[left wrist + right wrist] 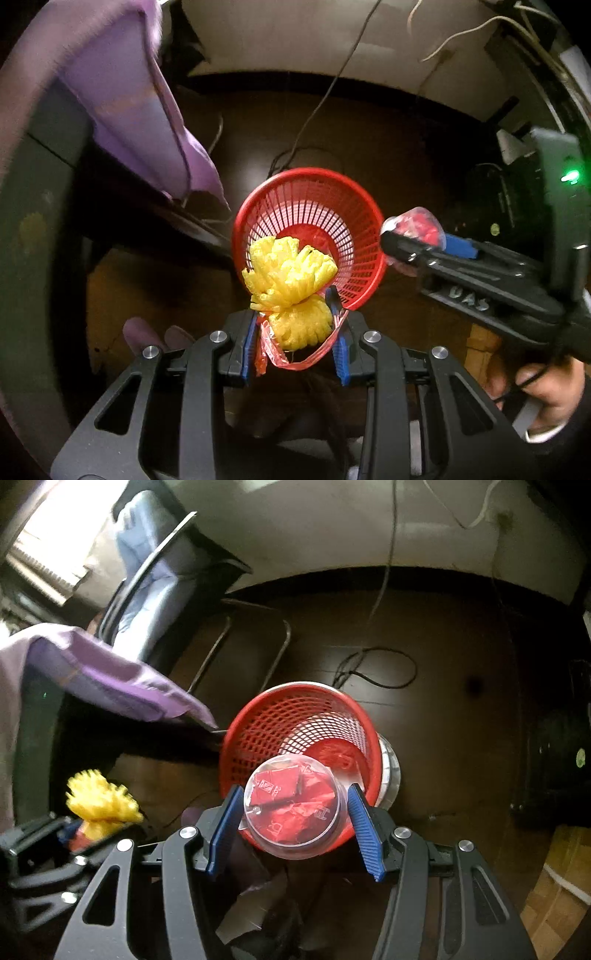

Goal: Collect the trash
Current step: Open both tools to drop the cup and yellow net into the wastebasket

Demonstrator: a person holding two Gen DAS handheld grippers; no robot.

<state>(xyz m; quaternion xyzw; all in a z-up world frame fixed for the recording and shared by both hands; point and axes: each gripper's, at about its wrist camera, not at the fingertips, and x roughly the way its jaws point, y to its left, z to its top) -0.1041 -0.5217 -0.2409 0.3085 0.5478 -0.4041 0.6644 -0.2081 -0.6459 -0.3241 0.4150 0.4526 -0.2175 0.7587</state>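
A red mesh wastebasket [314, 206] stands on the dark floor; it also shows in the right wrist view [280, 716]. My left gripper [295, 314] is shut on a yellow crinkled bundle in red plastic netting [291, 280], held above the basket's near rim. My right gripper [295, 805] is shut on a clear plastic cup [295, 805] stuffed with red wrappers, held over the basket's near edge. In the left wrist view the right gripper [410, 240] sits at the basket's right side. The left gripper with the yellow bundle [99, 805] shows low left in the right wrist view.
A purple cloth [147, 110] hangs over a dark table edge at the left. Cables [373, 664] lie on the floor behind the basket. A chair with blue fabric [147, 583] stands at back left. Cardboard boxes [554, 886] sit at right.
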